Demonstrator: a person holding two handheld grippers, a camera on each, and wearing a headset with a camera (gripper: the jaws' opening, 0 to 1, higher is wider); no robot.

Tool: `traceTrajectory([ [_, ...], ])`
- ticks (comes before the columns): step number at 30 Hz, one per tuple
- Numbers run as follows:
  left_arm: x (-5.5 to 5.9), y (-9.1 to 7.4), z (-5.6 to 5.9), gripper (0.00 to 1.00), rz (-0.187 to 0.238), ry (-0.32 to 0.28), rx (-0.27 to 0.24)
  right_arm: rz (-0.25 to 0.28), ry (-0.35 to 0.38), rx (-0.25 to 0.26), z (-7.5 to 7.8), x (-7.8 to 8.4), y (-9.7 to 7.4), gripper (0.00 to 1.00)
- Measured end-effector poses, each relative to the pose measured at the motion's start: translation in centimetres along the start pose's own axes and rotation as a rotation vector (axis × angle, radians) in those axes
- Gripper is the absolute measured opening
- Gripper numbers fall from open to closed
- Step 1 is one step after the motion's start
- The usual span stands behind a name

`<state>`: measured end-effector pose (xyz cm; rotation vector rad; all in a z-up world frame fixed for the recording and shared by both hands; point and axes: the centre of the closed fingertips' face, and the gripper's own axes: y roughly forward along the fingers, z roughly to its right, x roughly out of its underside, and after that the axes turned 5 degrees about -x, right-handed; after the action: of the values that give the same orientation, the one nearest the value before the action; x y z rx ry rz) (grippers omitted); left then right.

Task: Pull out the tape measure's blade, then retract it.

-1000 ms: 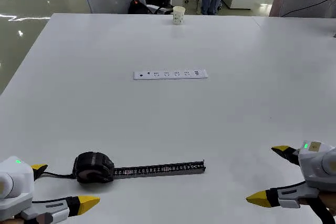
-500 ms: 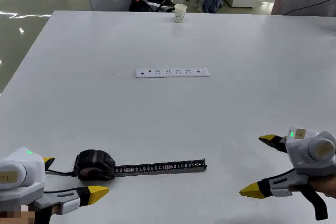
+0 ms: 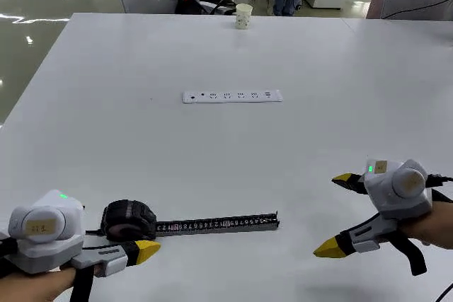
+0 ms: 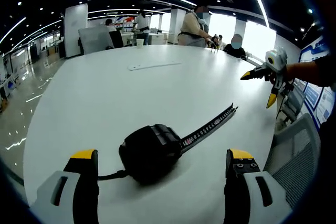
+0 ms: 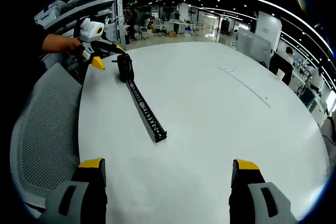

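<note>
A black tape measure (image 3: 129, 220) lies near the front left of the white table (image 3: 212, 153). Its blade (image 3: 219, 225) is pulled out to the right and lies flat, ending in a hook (image 5: 160, 137). My left gripper (image 3: 120, 240) is open, and its yellow-tipped jaws stand either side of the case (image 4: 152, 150) without touching it. A short black strap trails from the case toward the left jaw. Off to the right of the blade's end, my right gripper (image 3: 333, 213) is open and holds nothing. In the right gripper view the blade (image 5: 144, 111) runs away toward the left gripper (image 5: 97, 56).
A white power strip (image 3: 232, 96) lies mid-table and a paper cup (image 3: 243, 16) stands at the far edge. People stand beyond the table. A grey mesh chair (image 5: 42, 129) sits at the near side.
My left gripper has moved forward and right until its jaws flank the tape measure case. My right gripper has drifted left and slightly away from me. The tape and blade have not moved.
</note>
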<state>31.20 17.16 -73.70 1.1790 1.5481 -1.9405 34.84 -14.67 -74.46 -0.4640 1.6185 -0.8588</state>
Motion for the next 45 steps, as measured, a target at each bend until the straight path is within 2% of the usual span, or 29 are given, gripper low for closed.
traceTrajectory([
  [7, -0.2, 0.8, 0.5, 0.99, -0.01, 0.011, 0.012, -0.047, -0.055, -0.043, 0.3, -1.0, 1.1, 0.99],
  [15, -0.1, 1.7, 0.6, 0.99, -0.016, 0.041, -0.015, -0.102, -0.104, -0.104, 0.0, -1.4, 2.3, 0.99],
  [19, -0.6, 1.8, 0.5, 0.99, 0.008, -0.02, -0.043, -0.119, -0.114, -0.12, 0.1, -1.5, 2.8, 0.99],
  [24, -0.6, 2.4, 0.6, 0.99, 0.018, -0.028, -0.066, -0.133, -0.157, -0.145, 0.0, -1.5, 3.7, 0.99],
  [27, -0.6, 2.8, 0.3, 0.99, 0.027, -0.023, -0.115, -0.147, -0.17, -0.165, -0.2, -1.6, 4.4, 0.99],
  [30, -0.8, 3.3, 0.2, 0.99, 0.046, -0.021, -0.164, -0.183, -0.172, -0.182, -0.4, -1.5, 5.0, 0.99],
  [32, -1.0, 3.5, -0.1, 0.99, 0.066, -0.004, -0.204, -0.176, -0.181, -0.193, -0.5, -1.9, 5.4, 0.99],
  [36, -1.1, 3.8, -0.4, 0.99, 0.088, -0.045, -0.234, -0.197, -0.189, -0.205, -0.6, -2.2, 5.8, 0.99],
  [40, -1.5, 4.2, -1.0, 0.99, 0.126, -0.146, -0.267, -0.182, -0.199, -0.195, -0.4, -2.8, 6.0, 0.99],
  [45, -1.7, 4.3, -1.9, 0.99, 0.17, -0.171, -0.325, -0.204, -0.22, -0.201, -0.3, -2.5, 6.6, 0.99],
])
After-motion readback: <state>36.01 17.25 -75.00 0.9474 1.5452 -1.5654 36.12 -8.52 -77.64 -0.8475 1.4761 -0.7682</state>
